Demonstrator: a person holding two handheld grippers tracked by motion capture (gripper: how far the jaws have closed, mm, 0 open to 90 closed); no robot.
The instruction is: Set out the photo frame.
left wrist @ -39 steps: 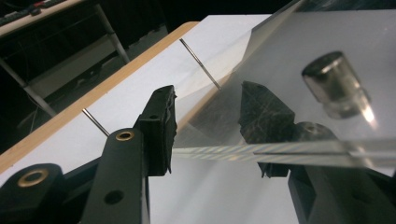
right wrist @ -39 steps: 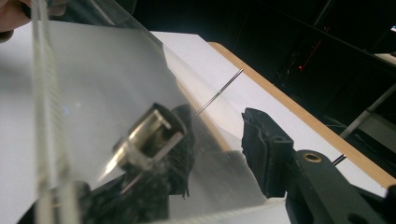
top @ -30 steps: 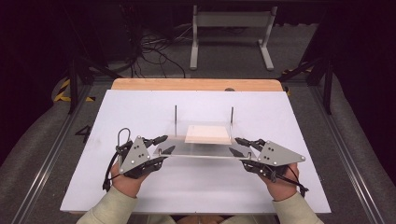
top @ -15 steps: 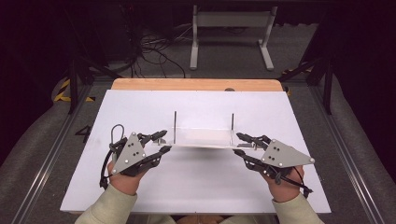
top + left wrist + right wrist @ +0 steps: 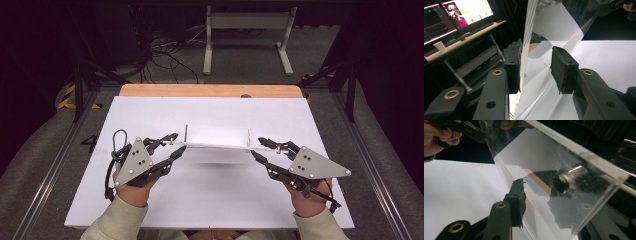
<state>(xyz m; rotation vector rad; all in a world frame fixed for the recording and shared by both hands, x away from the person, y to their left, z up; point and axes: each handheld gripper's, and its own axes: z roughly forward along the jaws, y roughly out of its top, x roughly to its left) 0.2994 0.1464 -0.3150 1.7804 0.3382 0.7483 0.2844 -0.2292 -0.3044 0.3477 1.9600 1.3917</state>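
Spanning the middle of the high view, a clear acrylic sheet hangs edge-on above the white table, grasped at its ends by the left gripper and right gripper. Two thin upright pins stand just behind it.

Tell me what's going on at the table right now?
A person holds a clear acrylic plate between two handheld grippers, the left gripper at one end and the right gripper at the other. The plate hangs roughly level above the white table, casting a shadow beneath it, in line with two thin upright pins. In the left gripper view the plate sits against one pad, with a gap to the other.
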